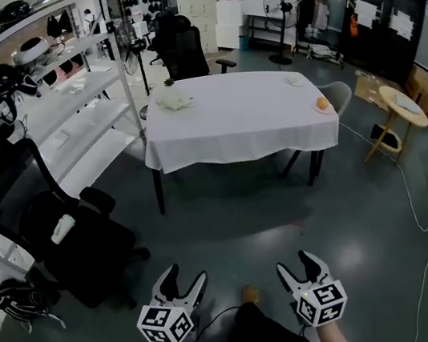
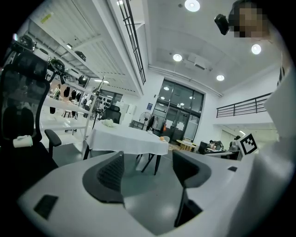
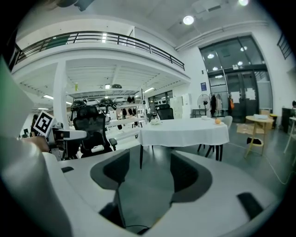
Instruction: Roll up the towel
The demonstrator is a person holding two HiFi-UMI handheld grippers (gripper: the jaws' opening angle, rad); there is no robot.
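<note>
A crumpled white towel point(image 1: 173, 97) lies at the far left corner of a table covered with a white cloth point(image 1: 240, 133), several steps ahead of me. It shows small in the left gripper view point(image 2: 107, 122) and the right gripper view point(image 3: 156, 122). My left gripper point(image 1: 186, 275) point(image 2: 148, 163) and right gripper point(image 1: 294, 263) point(image 3: 145, 169) are held low over the grey floor, far short of the table. Both are open with nothing between the jaws.
An orange on a plate point(image 1: 322, 103) and a small dish point(image 1: 294, 80) sit at the table's right side. Black office chairs point(image 1: 79, 237) and white shelving point(image 1: 66, 110) line the left. Another chair point(image 1: 181, 50) stands behind the table; a round wooden table point(image 1: 402, 106) is at right.
</note>
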